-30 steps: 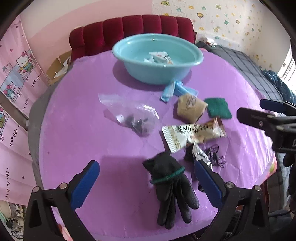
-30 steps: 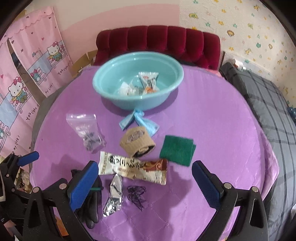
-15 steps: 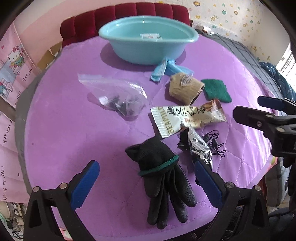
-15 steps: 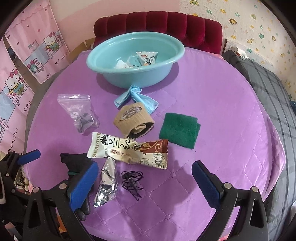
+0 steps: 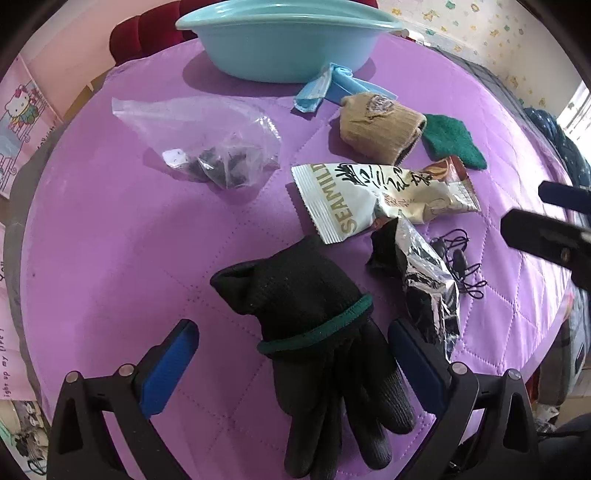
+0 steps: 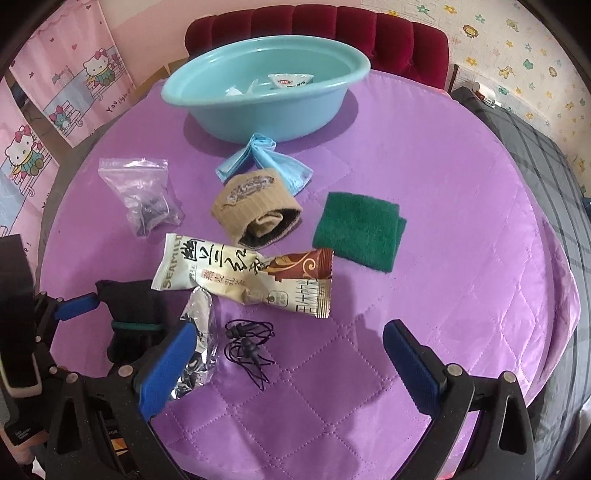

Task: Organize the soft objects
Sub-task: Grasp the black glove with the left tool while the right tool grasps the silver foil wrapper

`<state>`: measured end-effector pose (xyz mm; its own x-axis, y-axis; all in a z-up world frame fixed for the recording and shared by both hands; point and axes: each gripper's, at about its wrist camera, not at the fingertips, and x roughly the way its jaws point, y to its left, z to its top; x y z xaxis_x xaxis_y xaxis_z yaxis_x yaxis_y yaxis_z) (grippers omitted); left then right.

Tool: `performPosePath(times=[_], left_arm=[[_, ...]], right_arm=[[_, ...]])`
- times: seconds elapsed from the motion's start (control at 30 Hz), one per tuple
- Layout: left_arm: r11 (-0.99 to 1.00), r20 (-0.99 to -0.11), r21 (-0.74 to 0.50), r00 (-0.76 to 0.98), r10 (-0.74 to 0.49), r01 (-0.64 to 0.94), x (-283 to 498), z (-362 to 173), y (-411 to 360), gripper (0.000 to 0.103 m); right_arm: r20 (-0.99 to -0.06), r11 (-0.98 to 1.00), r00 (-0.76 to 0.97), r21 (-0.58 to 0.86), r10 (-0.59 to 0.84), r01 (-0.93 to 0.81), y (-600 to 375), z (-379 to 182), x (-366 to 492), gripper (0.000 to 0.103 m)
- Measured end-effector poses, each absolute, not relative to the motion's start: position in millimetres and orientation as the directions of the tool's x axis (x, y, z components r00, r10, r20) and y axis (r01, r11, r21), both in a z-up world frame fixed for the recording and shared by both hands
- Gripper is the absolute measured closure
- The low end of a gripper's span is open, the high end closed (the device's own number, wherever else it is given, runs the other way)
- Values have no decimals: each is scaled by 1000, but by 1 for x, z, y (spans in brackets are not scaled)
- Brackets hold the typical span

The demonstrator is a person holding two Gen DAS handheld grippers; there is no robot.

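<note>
Left wrist view: the left gripper (image 5: 293,354) is spread wide with nothing held, its blue fingers on either side of a black glove (image 5: 314,321) that lies flat on the purple quilted table (image 5: 110,229), fingertips toward the near edge. Just right of the glove lies a crumpled silver foil packet (image 5: 428,280), and beside that a tangle of black earphones (image 6: 249,345).

The right gripper (image 6: 288,363) is also wide open and empty, over bare cloth to the right of the earphones.

Farther in, a cream and brown snack packet (image 6: 243,278) lies across the middle. Beyond it sits a rolled tan knitted piece (image 6: 255,206), perhaps a sock, though the view is too soft to be sure. To its right is a folded green cloth (image 6: 356,230); to its left is a clear zip bag (image 6: 142,194) with small dark items inside.

A light blue cloth strip (image 6: 264,158) lies against the foot of a turquoise basin (image 6: 266,96) at the far side, which holds a few small wrappers. A red tufted seat (image 6: 369,35) stands behind the table.
</note>
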<state>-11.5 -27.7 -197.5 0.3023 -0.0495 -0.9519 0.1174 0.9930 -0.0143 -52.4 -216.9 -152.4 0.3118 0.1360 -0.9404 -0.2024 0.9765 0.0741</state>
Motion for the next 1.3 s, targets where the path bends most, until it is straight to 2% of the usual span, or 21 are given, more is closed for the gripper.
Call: performPosePath(times=[0.03, 0.1, 0.17, 0.2, 0.23, 0.27, 0.4, 0.67, 0.87, 0.97, 1.03, 1.17, 1.27, 1.3], left_arm=[[993, -951, -13, 305, -49, 120, -12, -198, -28, 0], [991, -950, -22, 305, -61, 130, -12, -198, -28, 10], [991, -952, -31, 298, -69, 131, -11, -198, -28, 47], [991, -953, -27, 296, -66, 132, -13, -198, -27, 52], [989, -952, -40, 296, -81, 142, -15, -198, -29, 63], [987, -950, -60, 295, -102, 147, -15, -197, -29, 70], [988, -944, -70, 312, -111, 140, -21, -188, -20, 74], [987, -937, -97, 321, -135, 132, -30, -172, -4, 74], [988, -936, -65, 336, -108, 137, -32, -166, 3, 74], [988, -936, -78, 331, -118, 133, -35, -166, 8, 73], [988, -937, -79, 328, -119, 133, -36, -167, 10, 73], [988, -937, -85, 327, -125, 133, -37, -167, 11, 73], [988, -935, -88, 331, -127, 130, -36, -165, 13, 73], [988, -935, -88, 330, -127, 130, -35, -165, 13, 73]], right_arm=[[-941, 976, 312, 71, 134, -204, -217, -153, -53, 0], [-942, 976, 309, 72, 134, -205, -217, -157, -53, 0], [-943, 975, 301, 80, 140, -206, -217, -158, -53, 0], [-944, 975, 299, 82, 143, -207, -216, -158, -53, 0], [-944, 974, 296, 83, 145, -212, -215, -158, -54, 0], [-944, 973, 294, 86, 149, -216, -213, -158, -54, 0], [-946, 968, 278, 103, 167, -230, -206, -158, -54, 0], [-954, 956, 219, 146, 204, -255, -186, -167, -58, 0], [-964, 950, 172, 152, 203, -271, -171, -179, -61, 0], [-966, 947, 153, 161, 209, -277, -162, -185, -64, 5], [-968, 947, 144, 163, 208, -276, -158, -188, -66, 16], [-969, 946, 130, 170, 212, -278, -148, -196, -70, 27], [-970, 944, 120, 171, 212, -282, -144, -201, -69, 54], [-969, 941, 117, 177, 218, -288, -141, -202, -69, 72]])
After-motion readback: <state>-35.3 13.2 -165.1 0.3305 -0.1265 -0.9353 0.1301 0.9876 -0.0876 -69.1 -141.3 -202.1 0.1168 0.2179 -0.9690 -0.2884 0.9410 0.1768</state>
